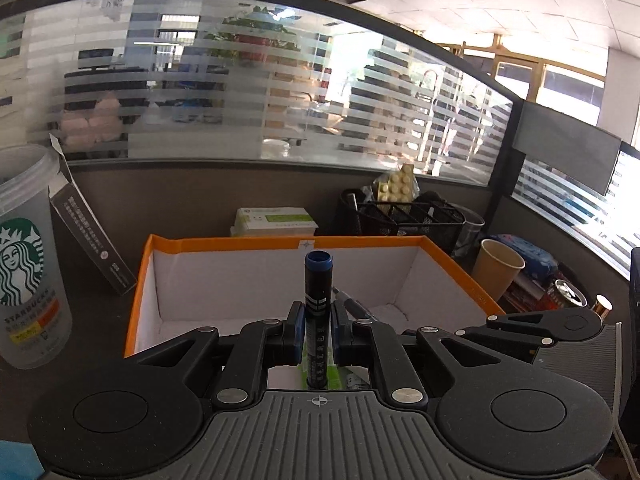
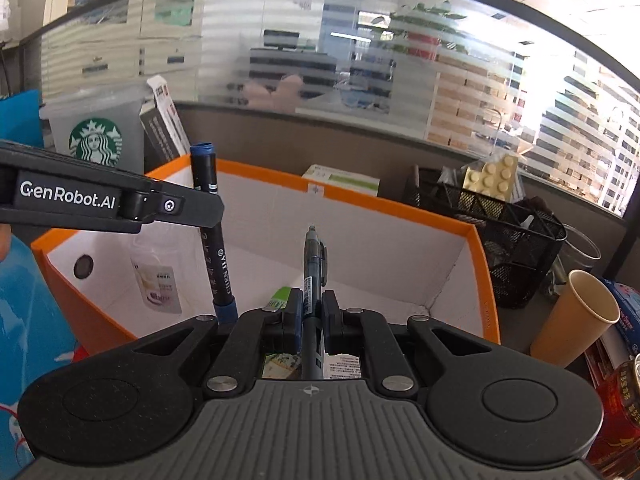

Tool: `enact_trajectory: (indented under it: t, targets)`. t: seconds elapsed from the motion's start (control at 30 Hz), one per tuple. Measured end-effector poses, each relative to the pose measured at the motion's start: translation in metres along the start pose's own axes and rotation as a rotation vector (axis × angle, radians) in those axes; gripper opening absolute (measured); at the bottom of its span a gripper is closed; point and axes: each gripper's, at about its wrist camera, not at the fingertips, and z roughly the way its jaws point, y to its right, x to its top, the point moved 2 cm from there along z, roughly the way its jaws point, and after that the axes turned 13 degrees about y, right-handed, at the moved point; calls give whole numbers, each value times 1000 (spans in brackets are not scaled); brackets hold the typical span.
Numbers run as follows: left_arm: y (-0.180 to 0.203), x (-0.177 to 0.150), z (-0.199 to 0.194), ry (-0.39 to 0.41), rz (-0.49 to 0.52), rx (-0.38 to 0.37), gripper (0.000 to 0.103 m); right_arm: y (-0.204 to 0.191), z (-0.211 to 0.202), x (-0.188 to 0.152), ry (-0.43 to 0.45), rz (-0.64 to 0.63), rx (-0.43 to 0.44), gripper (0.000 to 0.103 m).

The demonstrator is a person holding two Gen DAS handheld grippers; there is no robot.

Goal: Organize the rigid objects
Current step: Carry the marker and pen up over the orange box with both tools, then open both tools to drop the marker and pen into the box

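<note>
My left gripper (image 1: 316,320) is shut on a black marker with a blue end (image 1: 317,296), held upright over the orange-rimmed white box (image 1: 280,243). In the right wrist view the same marker (image 2: 212,232) stands at the left, gripped by the left gripper's arm. My right gripper (image 2: 312,308) is shut on a dark blue-grey pen (image 2: 314,268) that points forward over the box (image 2: 486,276). Inside the box lie a small white bottle (image 2: 158,280), a green-labelled packet (image 2: 280,298) and printed cards partly hidden under the fingers.
A clear Starbucks cup (image 1: 26,264) and a leaning dark carton (image 1: 90,236) stand left of the box. Behind it are a white-green box (image 1: 276,220) and a black mesh organiser (image 1: 400,216) with a cream brick. A paper cup (image 2: 576,316) and packets sit at the right.
</note>
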Motion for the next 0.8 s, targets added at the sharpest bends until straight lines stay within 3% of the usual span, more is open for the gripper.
enact_trajectory:
  t: [0.3,0.8]
  targets:
    - [2,-7,8,-37,10,0,11,-5,5,3,-44,-36,14,9]
    - [-3,-17,12,-64,0,1,11,-8,4,5,-32,-76,-3,11]
